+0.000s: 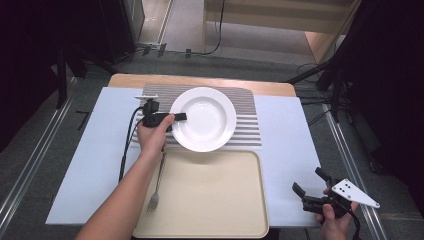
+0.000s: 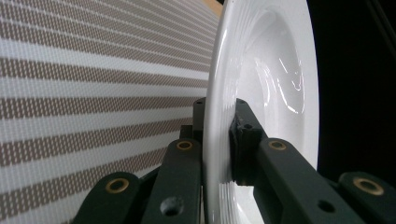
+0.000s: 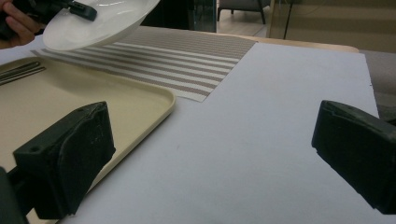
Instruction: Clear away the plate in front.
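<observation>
Left gripper view: our left gripper (image 2: 219, 140) pinches the plate (image 2: 261, 70) rim at nine o'clock — glossy, stiff, breakable. Our right gripper (image 1: 314, 186) gapes, holding nothing.

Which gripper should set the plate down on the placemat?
Left. The left gripper is already shut on the white plate at its rim and holds it above the striped placemat. The right gripper stands open, off by the table's near right corner.

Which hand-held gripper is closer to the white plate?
Left. The left hand-held gripper is clamped on the white plate rim; the right hand-held gripper sits far off, open.
</observation>
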Demonstrator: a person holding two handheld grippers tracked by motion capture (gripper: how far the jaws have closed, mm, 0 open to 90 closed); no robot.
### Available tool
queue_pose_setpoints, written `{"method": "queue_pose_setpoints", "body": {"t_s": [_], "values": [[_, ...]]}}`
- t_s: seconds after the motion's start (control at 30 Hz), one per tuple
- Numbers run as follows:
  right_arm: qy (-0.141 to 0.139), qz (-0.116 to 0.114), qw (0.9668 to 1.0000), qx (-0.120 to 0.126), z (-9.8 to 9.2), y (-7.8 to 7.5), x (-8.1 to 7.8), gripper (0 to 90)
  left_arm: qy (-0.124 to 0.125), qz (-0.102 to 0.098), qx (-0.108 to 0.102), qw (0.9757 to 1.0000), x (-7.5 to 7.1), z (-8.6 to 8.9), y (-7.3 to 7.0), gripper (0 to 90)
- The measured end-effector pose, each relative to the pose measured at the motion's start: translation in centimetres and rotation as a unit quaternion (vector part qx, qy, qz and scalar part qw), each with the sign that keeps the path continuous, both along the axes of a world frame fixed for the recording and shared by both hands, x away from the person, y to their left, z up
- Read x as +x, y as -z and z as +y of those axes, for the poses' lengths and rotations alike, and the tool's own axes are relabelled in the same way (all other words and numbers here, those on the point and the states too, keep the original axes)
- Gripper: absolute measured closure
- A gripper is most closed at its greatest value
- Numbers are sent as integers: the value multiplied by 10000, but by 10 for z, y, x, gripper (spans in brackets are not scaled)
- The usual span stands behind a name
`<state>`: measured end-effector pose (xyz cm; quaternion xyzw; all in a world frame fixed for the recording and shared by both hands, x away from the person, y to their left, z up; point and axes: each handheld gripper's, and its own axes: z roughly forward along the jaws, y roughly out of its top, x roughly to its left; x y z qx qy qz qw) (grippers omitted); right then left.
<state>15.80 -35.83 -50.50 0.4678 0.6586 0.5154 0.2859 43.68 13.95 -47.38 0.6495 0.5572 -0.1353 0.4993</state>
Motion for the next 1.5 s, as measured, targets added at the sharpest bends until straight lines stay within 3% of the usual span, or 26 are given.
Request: {"method": "queue_pose_setpoints", "body": {"t_s": [0.8,0.93,1.5], "values": [[-19,17,10000,-59,3,1,1,0,346,168,204,9991,-47,6,15,823],[-6,27,10000,-58,4,1,2,0,455,234,271,9983,-57,11,22,823],[-18,34,9999,-97,6,1,2,0,817,382,254,9956,-91,19,27,821]]}}
